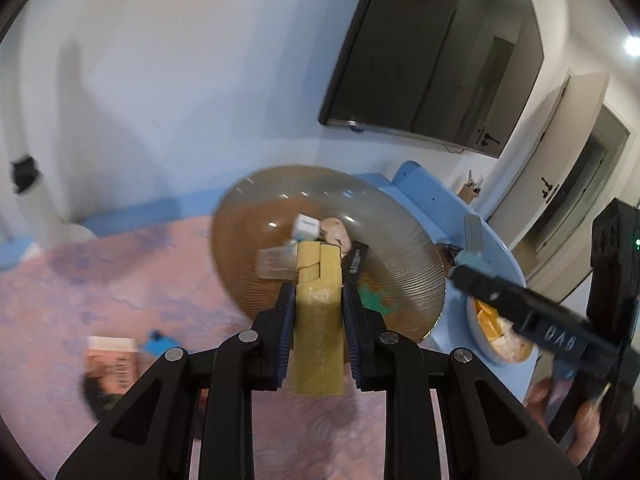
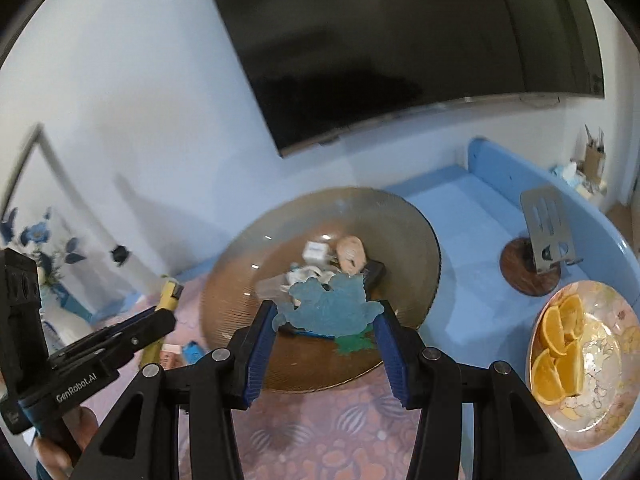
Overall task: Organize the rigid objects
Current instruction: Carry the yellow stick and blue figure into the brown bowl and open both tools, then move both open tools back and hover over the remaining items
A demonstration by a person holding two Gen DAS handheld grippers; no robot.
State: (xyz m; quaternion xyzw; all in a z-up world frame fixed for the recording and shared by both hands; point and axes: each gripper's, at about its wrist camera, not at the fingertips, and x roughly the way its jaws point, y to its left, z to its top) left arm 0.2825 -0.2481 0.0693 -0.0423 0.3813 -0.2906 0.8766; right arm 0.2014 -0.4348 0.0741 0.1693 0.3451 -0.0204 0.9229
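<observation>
My left gripper (image 1: 318, 292) is shut on an upright yellow oblong box (image 1: 318, 320), held above the pink cloth just in front of a ribbed brown glass plate (image 1: 404, 256). On the plate lie a white cube (image 1: 306, 226), a pinkish figure (image 1: 336, 234), a clear plastic case (image 1: 274, 264) and a black item (image 1: 358, 258). My right gripper (image 2: 326, 312) is shut on a flat blue glittery cutout (image 2: 328, 304), hanging over the near part of the same plate (image 2: 392, 232). A green piece (image 2: 354, 344) lies beneath it. Each gripper shows in the other's view, blurred.
A flowered plate (image 2: 600, 364) with orange slices (image 2: 558, 336) sits at the right on the blue table. A metal stand (image 2: 546, 232) rests on a wooden coaster (image 2: 516, 264). A pink box (image 1: 112, 364) and a small blue item (image 1: 158, 342) lie left on the cloth. A dark screen hangs on the wall.
</observation>
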